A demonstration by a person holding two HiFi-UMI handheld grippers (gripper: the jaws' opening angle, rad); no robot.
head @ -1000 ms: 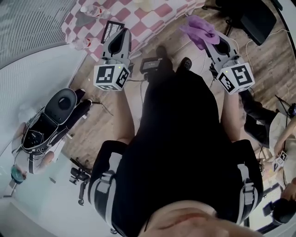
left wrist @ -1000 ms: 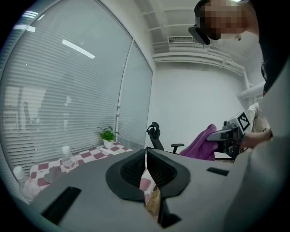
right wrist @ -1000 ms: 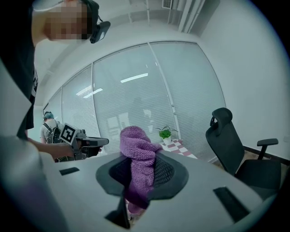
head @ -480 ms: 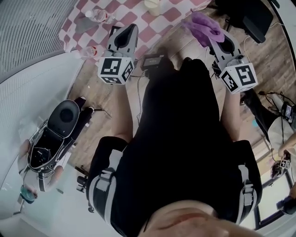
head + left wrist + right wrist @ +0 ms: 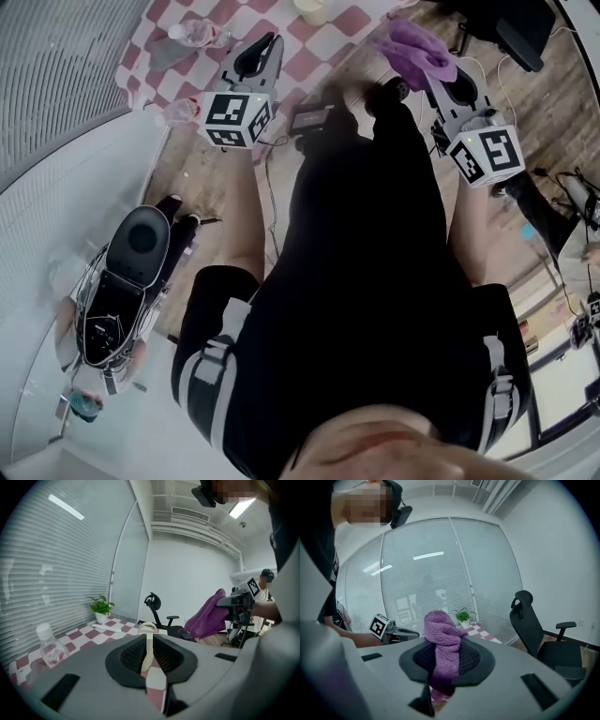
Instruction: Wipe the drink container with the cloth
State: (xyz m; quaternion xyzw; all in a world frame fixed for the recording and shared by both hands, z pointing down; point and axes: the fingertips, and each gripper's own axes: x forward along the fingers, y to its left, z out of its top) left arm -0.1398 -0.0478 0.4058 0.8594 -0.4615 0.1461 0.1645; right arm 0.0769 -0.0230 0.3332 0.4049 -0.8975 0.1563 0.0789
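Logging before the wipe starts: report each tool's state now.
Left tool: closed, holding nothing.
Right tool: closed on the purple cloth.

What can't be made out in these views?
Cream container: cut by the head view's top edge; mostly behind the left gripper's jaws in the left gripper view.
Checkered table: far part beyond that edge.
Right gripper view: the cloth hides what lies straight ahead.
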